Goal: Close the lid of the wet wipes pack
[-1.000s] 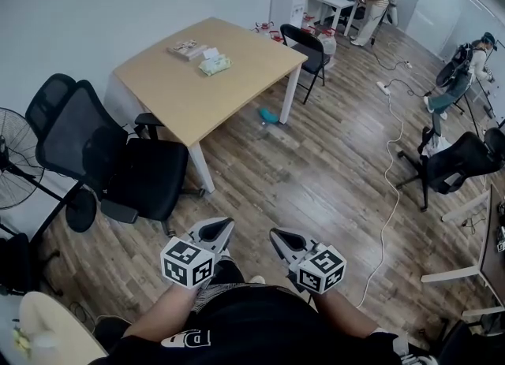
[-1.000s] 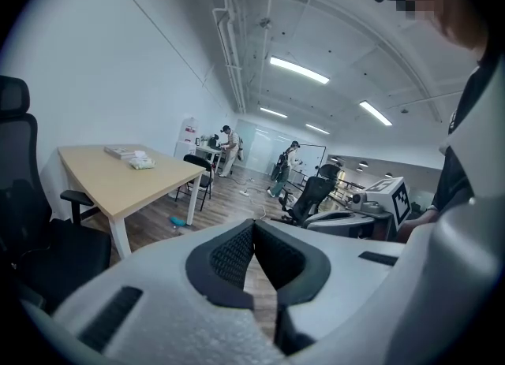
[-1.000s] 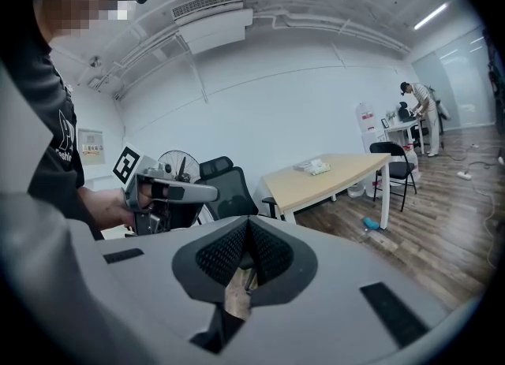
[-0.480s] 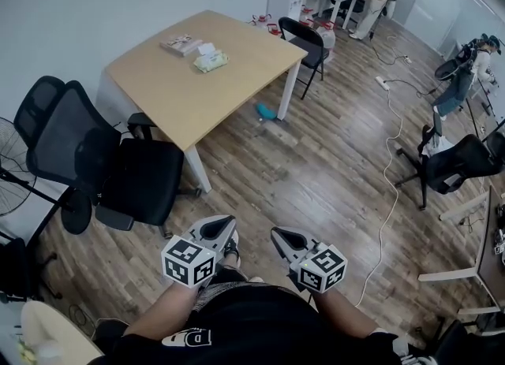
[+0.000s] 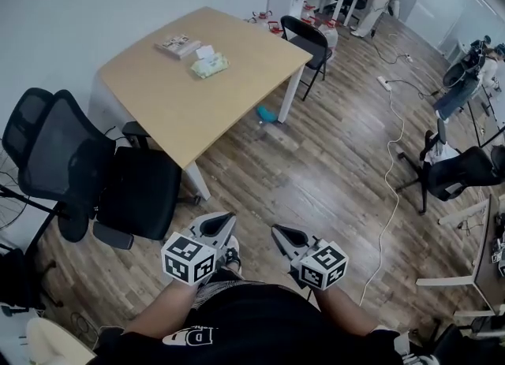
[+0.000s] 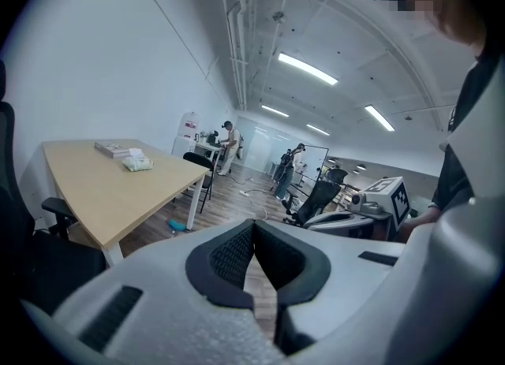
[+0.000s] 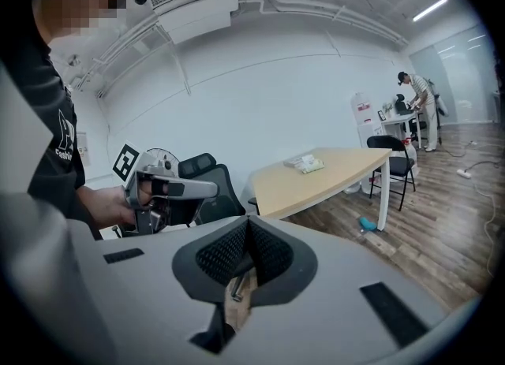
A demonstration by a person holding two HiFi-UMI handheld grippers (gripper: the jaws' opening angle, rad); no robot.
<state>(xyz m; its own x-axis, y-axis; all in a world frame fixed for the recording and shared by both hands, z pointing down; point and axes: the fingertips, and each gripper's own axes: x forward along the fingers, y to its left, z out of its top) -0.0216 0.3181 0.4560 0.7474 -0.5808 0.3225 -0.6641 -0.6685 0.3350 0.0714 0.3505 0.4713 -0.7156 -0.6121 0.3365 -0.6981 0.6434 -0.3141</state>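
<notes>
Both the left gripper (image 5: 224, 221) and right gripper (image 5: 277, 232) keep jaws together, empty, as we near the counter (image 5: 170, 107) and its wet wipes pack (image 5: 209, 65).

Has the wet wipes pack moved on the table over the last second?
No. The wet wipes pack still lies beside the booklet on the table; only the camera shifted.

Both tools sit low, close in front of the person's torso, side by side and a little apart, pointing away. The grey left gripper (image 5: 222, 221) with black ribbed pads has its jaws pressed together, nothing between them. The matching grey right gripper (image 5: 278, 232) is the same, tips meeting. The left forearm (image 5: 160, 314) and right forearm (image 5: 345, 318) reach in from the near edge.
</notes>
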